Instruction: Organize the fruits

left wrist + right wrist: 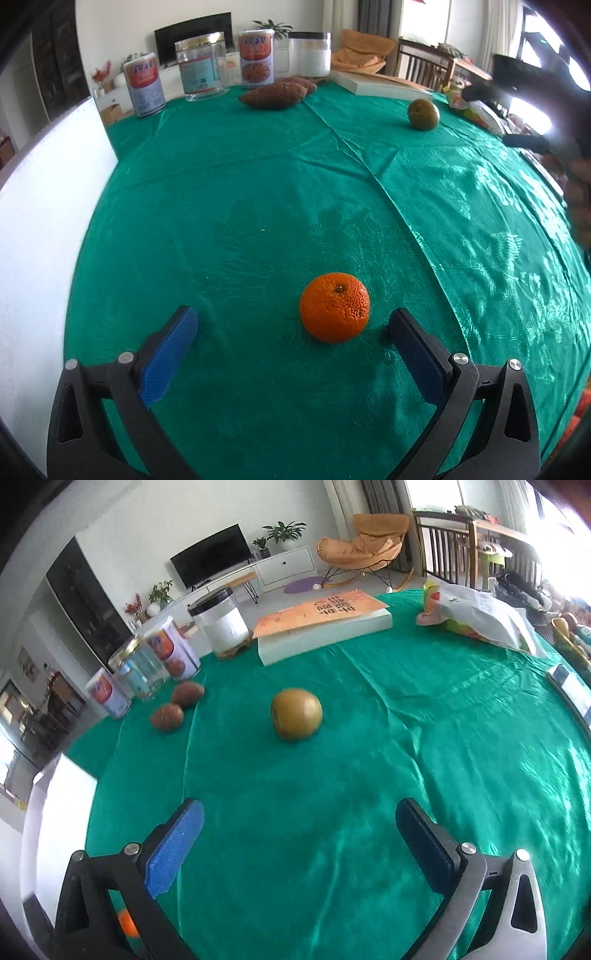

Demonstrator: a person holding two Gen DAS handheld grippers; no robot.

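Fisheye bending warps the left wrist view at its edges, and the right margin there is lost to a dark, backlit shape that cannot be made out. The left gripper (293, 321) is open, its blue pads spread wide and low over the green tabletop (229, 177). An orange (334, 307) sits on the cloth between the fingertips, nearer the right finger but touching neither; its skin is bright and pebbled, with a small dark stem scar on top. Well beyond it, a brownish-green pear (423, 114) rests alone toward the far right. Two sweet potatoes (275, 96) lie together at the far edge, the rear one mostly hidden behind the front one. Behind them stand two printed cans (256, 59), a clear jar (201, 68) and a white-filled jar (309, 54); a book (380, 85) lies flat nearby. A white panel (48, 229) fills the left side, cut off by the frame.

From the right wrist view, the right gripper (299, 814) is also open and holds nothing. The pear (296, 713) sits well ahead of it, dull olive-brown and rounded. Only a sliver of the orange (126, 923) shows behind the left finger's frame. A plastic bag (480, 618) lies at the far right, its contents unclear in the glare.
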